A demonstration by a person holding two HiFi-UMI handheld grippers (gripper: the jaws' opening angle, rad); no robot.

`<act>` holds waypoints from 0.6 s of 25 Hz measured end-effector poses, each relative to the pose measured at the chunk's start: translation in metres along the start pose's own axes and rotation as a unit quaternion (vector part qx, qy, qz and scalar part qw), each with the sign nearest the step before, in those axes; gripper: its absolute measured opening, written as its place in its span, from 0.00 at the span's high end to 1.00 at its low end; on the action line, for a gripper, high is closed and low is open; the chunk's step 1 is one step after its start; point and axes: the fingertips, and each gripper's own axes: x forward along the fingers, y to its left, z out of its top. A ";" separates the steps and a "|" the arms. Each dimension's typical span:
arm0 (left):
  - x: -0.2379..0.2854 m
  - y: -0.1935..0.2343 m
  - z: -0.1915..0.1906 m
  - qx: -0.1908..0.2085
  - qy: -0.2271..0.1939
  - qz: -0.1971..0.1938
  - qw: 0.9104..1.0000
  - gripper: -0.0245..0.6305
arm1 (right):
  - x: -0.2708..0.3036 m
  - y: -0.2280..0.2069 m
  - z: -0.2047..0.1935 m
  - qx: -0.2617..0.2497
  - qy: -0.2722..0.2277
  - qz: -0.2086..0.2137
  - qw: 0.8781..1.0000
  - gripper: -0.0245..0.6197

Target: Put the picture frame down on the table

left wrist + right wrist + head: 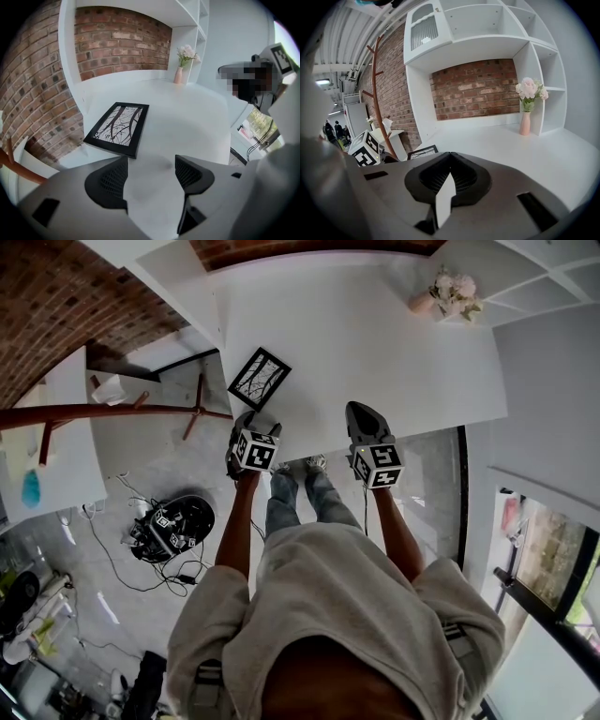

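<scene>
A black picture frame [259,378] with a print of bare branches lies flat on the white table [375,343], near its left edge. In the left gripper view the picture frame [119,126] lies just ahead of the jaws, apart from them. My left gripper [251,424] hovers at the table's near edge just behind the frame, open with nothing between its fingers [108,180]. My right gripper [364,418] is over the near edge to the right, shut and empty, jaw tips [450,157] touching. The frame's corner [423,151] shows in the right gripper view.
A pink vase of flowers [448,294] stands at the table's far right corner, beside white shelves [487,28]. A brick wall [112,42] backs the table. A wooden coat stand [112,413] and cables on the floor [173,526] lie to the left.
</scene>
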 end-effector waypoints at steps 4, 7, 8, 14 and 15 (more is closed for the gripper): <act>-0.013 0.003 0.006 -0.017 -0.033 0.013 0.999 0.49 | -0.002 0.001 0.001 -0.001 -0.001 0.001 1.000 0.92; -0.026 0.007 0.016 -0.019 -0.066 0.035 0.997 0.58 | -0.004 0.003 0.002 -0.003 -0.003 0.002 1.000 0.92; -0.031 0.009 0.019 -0.017 -0.077 0.044 0.996 0.62 | -0.004 0.004 0.003 -0.003 -0.004 0.003 1.000 0.92; -0.059 0.022 0.042 -0.021 -0.141 0.087 0.986 0.84 | -0.006 0.009 0.013 -0.007 -0.013 0.007 1.000 0.92; -0.064 0.023 0.045 -0.024 -0.150 0.090 0.984 0.87 | -0.007 0.010 0.014 -0.007 -0.015 0.007 1.000 0.92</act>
